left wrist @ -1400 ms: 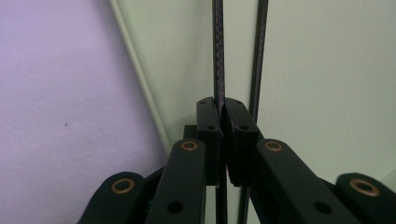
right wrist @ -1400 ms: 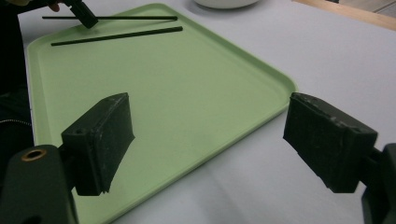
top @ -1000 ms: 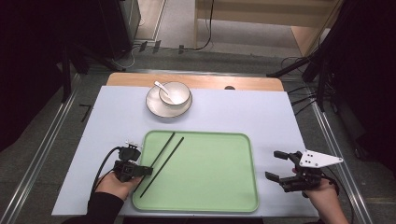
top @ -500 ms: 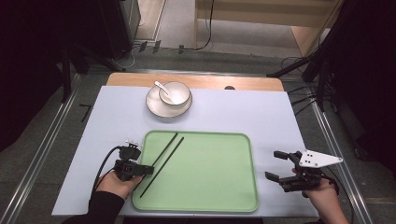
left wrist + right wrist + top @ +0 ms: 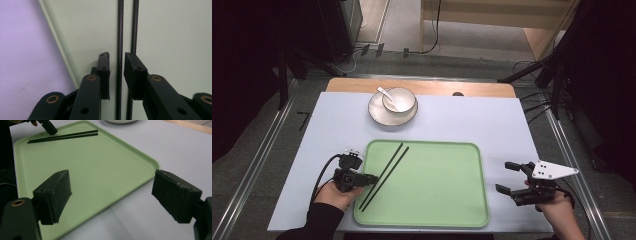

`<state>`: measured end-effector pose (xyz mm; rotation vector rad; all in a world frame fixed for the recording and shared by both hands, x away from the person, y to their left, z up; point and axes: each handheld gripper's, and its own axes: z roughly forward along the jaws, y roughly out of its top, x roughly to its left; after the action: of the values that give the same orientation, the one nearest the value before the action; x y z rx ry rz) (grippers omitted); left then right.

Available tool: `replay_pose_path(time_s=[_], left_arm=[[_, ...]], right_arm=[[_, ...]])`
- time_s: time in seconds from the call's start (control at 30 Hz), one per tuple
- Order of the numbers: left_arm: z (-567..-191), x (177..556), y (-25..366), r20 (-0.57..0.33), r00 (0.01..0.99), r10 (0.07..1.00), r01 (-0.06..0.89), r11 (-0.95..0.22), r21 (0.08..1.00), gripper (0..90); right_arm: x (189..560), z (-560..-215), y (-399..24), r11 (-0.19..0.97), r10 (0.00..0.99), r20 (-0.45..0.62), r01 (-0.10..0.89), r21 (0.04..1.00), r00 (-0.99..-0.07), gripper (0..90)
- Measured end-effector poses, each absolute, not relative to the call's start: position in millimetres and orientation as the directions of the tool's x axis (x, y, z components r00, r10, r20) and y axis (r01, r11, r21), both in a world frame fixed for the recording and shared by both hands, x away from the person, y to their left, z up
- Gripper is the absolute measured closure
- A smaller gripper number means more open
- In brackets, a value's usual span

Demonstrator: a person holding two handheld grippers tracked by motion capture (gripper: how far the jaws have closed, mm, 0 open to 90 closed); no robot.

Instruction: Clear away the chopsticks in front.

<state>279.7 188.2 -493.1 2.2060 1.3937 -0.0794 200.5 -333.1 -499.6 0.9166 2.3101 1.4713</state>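
The left gripper (image 5: 116,63), jaws just opening with one of the black chopsticks (image 5: 120,30) between them unpinched, hovers at the green tray's (image 5: 452,210) nine o'clock edge, while the right gripper (image 5: 511,177) waits wide open.

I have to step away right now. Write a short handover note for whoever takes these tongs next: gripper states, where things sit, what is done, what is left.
Left tongs: low over the green tray's left side, jaws just opening, one of the chopsticks in the gap, pads not pressing it.
Right tongs: wide open, nothing between them, off the tray's right edge.
Things: both chopsticks lie side by side on the tray. The bowl, with a spoon in it, sits on its plate at the far side.
Done: chopsticks appear placed on the tray.
Left: probably back the left tongs away; bowl, spoon and plate look untouched.
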Motion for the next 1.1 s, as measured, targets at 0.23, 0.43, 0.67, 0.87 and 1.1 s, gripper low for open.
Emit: replay_pose_path(time_s=[0.23, 0.43, 0.67, 0.87, 1.1], left_arm=[[-488.6, 289.2, 199.7, -0.287, 0.536, 0.794, 0.804, -0.377, 0.46, 55.0], [-486.6, 295.3, 216.1, -0.313, 0.569, 0.761, 0.777, -0.372, 0.508, 41.9], [-480.4, 297.3, 239.1, -0.295, 0.635, 0.714, 0.72, -0.409, 0.56, 36.5], [-478.3, 293.2, 251.6, -0.263, 0.677, 0.687, 0.675, -0.438, 0.594, 34.0], [-476.0, 284.4, 266.1, -0.219, 0.712, 0.667, 0.627, -0.464, 0.626, 32.2]], right_arm=[[200.2, -500.1, -333.5, 0.289, 0.631, 0.122, 0.377, 0.88, -0.767, 16.5], [200.0, -500.9, -334.0, 0.289, 0.631, 0.125, 0.381, 0.878, -0.765, 16.4], [199.3, -501.4, -335.2, 0.289, 0.635, 0.126, 0.385, 0.876, -0.762, 16.4], [198.8, -501.8, -335.8, 0.288, 0.637, 0.126, 0.387, 0.876, -0.76, 16.5], [197.4, -501.1, -334.9, 0.287, 0.635, 0.128, 0.388, 0.876, -0.761, 16.3]])
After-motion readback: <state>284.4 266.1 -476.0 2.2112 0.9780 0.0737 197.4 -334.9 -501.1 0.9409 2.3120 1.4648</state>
